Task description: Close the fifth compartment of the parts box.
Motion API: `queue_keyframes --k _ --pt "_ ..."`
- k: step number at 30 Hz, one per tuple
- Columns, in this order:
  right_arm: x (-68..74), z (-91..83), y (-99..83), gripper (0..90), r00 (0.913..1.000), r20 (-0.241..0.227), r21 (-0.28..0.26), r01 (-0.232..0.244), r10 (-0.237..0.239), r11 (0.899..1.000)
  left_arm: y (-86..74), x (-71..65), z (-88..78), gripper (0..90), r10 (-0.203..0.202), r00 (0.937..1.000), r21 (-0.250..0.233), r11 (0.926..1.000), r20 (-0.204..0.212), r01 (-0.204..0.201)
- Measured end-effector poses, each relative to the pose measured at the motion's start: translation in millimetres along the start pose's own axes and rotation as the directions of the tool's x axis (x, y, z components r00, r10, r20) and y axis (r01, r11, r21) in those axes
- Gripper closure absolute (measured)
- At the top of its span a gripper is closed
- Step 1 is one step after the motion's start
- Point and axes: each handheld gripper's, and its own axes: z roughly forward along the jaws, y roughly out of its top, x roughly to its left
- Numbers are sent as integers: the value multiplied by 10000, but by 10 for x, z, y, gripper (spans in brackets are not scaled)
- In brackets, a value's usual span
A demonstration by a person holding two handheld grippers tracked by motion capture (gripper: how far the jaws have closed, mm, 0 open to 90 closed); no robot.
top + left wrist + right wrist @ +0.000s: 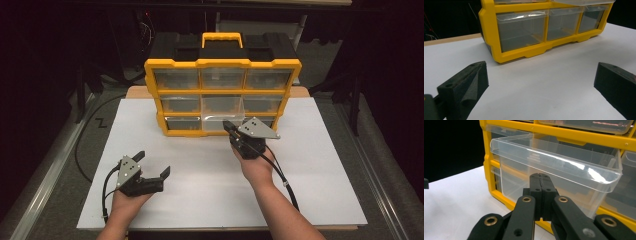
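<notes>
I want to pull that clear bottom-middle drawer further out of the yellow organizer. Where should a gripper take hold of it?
Grip the clear drawer by its front lip, coming straight from the front of the yellow organizer. The drawer already sticks out past the frame, so its flared top rim stands free. The right gripper, jaws pressed together, sits at its front wall.

The organiser has a glossy yellow plastic frame, and its drawers are clear, shiny plastic that catches the light. The counter is covered in a smooth, matt white sheet. The right gripper looks like matt black plastic with brassy metal rivets.
</notes>
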Motion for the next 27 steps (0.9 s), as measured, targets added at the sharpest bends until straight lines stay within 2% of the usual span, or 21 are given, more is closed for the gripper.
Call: queue_keyframes --k 13,22,27 --pt "-86 -30 26 900 9998 207 -24 29 -28 10000 3 -11 5 1 84 9999 19 10000 63 -84" --pt "-98 15 24 900 9997 238 6 -67 67 10000 1 -4 8 1 -9 10000 11 10000 10 9" --pt "-109 44 18 900 9995 305 -5 -103 103 9999 3 -24 11 1 107 9999 2 9999 71 -107"
